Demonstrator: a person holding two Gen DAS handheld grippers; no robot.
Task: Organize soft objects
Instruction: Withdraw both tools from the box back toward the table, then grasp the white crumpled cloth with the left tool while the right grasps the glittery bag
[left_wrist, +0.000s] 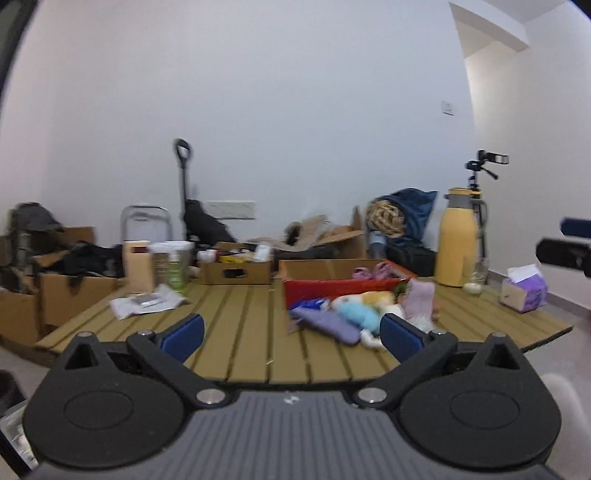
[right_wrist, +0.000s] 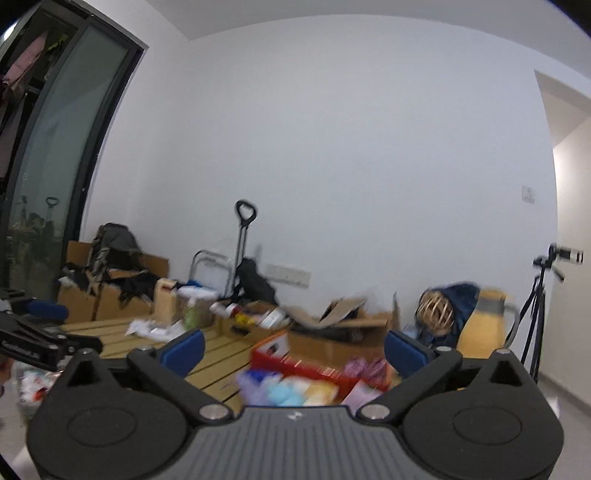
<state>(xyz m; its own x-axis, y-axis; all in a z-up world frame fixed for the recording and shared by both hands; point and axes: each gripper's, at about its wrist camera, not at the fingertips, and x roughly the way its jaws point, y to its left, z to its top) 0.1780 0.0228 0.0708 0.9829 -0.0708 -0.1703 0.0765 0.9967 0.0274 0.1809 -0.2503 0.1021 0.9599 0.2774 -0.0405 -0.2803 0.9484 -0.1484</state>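
A heap of soft things lies on the slatted wooden table (left_wrist: 240, 325), in front of a red-fronted cardboard box (left_wrist: 332, 290). It holds a purple pouch (left_wrist: 328, 325), a light blue plush (left_wrist: 360, 314), a yellow plush (left_wrist: 375, 297) and a pink cloth (left_wrist: 419, 301). Two pink soft pieces (left_wrist: 373, 272) sit inside the box. My left gripper (left_wrist: 291, 338) is open and empty, just short of the heap. My right gripper (right_wrist: 294, 350) is also open and empty; the blurred heap (right_wrist: 288, 391) and the red box (right_wrist: 306, 365) lie below and beyond it. One finger (left_wrist: 563, 253) of the right gripper shows at the right edge.
A yellow jug (left_wrist: 456, 251), a small glass jar (left_wrist: 480, 273) and a tissue pack (left_wrist: 524, 293) stand at the table's right end. White packets (left_wrist: 147, 301), a green bottle (left_wrist: 176, 273) and an open carton (left_wrist: 236, 271) are at the back left. Boxes, bags and a tripod (left_wrist: 480, 173) line the wall.
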